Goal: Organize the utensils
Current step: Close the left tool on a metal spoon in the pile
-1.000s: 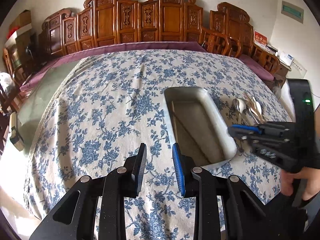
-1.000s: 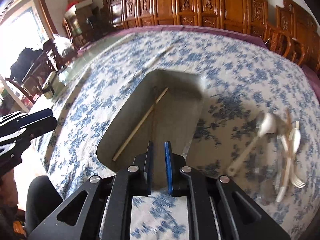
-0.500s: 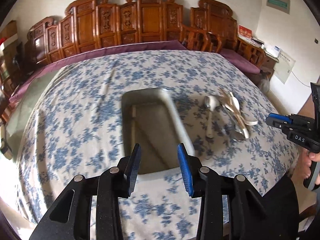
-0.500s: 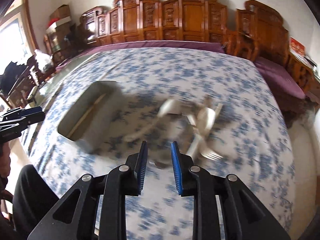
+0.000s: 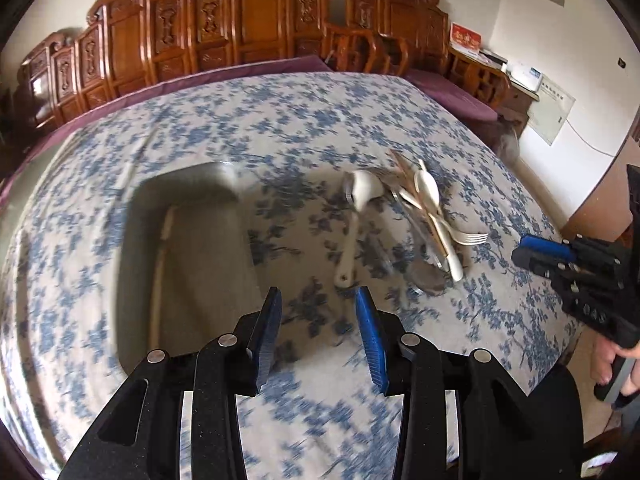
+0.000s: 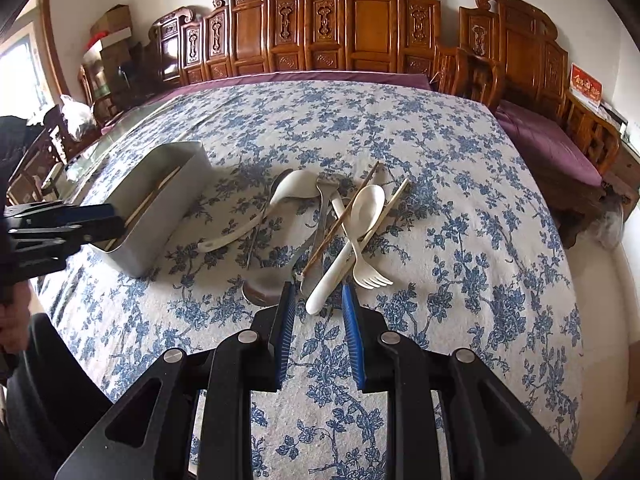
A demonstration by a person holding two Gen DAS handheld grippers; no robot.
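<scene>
My left wrist cam looks steeply down past its fingers at the grey bin point(image 5: 180, 248) from close, my right wrist cam does likewise over the utensil pile point(image 6: 340, 224), and both share bin, pile, floral tablecloth point(image 6: 440, 184) and carved wooden chairs point(image 5: 248, 16) behind.

Blue floral tablecloth point(image 6: 460, 208), carved wood chairs point(image 6: 360, 32) behind, purple cushion point(image 6: 548, 140), boxes point(image 6: 112, 28) at far left
</scene>
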